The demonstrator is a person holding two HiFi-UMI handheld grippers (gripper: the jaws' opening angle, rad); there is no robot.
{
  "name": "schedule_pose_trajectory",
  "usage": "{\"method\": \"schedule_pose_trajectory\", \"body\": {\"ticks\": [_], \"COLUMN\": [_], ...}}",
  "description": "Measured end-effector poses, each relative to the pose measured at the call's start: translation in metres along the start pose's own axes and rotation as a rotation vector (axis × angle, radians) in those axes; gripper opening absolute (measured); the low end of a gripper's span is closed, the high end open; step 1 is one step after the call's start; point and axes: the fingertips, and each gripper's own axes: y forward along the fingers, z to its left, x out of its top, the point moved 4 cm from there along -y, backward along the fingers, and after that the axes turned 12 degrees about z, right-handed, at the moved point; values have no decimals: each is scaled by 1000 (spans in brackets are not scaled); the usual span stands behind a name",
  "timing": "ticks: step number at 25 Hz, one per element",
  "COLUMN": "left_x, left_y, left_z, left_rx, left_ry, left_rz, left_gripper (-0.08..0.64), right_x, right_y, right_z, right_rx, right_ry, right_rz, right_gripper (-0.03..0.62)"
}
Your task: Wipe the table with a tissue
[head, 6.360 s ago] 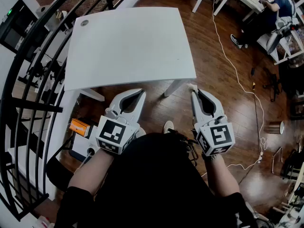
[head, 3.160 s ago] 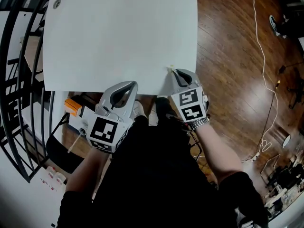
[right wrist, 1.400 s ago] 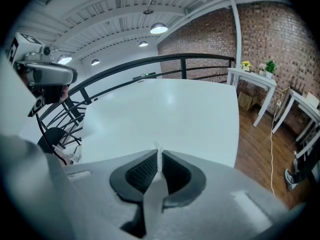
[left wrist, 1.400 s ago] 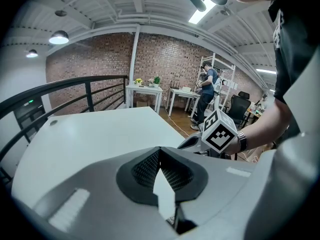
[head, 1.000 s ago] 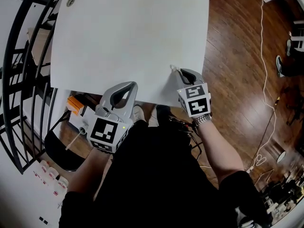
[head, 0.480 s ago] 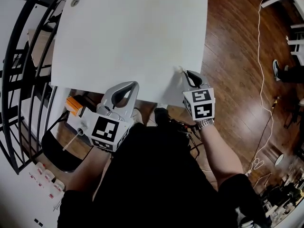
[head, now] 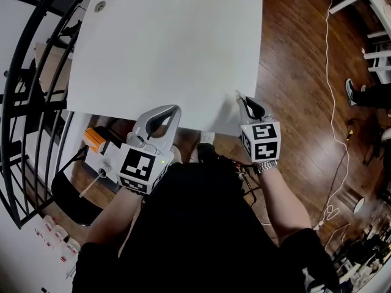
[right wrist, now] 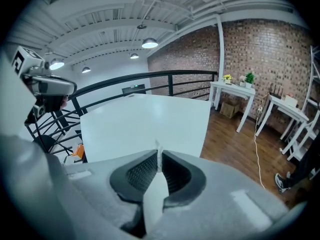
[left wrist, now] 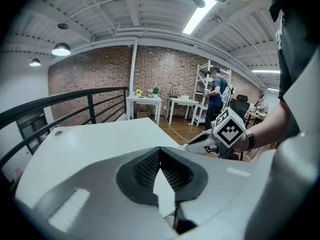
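Tissue (head: pixel 237 93), small white scrap, left claw (head: pixel 173 108) closed on nothing with tips over bench (head: pixel 165 47) near edge, right claw (head: pixel 243 98) clamped on the scrap (it pokes past the tips) over bench's near right corner.

a: what carries things here?
b: a white table (head: pixel 165 47) with a flat rectangular top.
a: anything lying on it?
b: a small round grey disc (head: pixel 99 6) at its far left corner.
a: and below?
b: a dark wooden plank floor (head: pixel 299 72), showing past the table's right and near edges.
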Motion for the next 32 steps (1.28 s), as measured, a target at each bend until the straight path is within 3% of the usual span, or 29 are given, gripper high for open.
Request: {"method": "schedule_pose_trajectory", "body": {"ticks": [23,32], "left_x": [18,28], "left_y": [-43,-41], "left_z": [-36,-46], "left_rx": [-95,-119], "left_ry": [144,183], "left_rz": [-144,-165], "left_gripper": [17,17], "right_x": [30,34], "right_y": [-121,-147], "right_z": [76,85], "right_rx": [-30,-52], "right_ry": [-12,-18], "right_rz": [-248,-294], "right_gripper": [20,20]}}
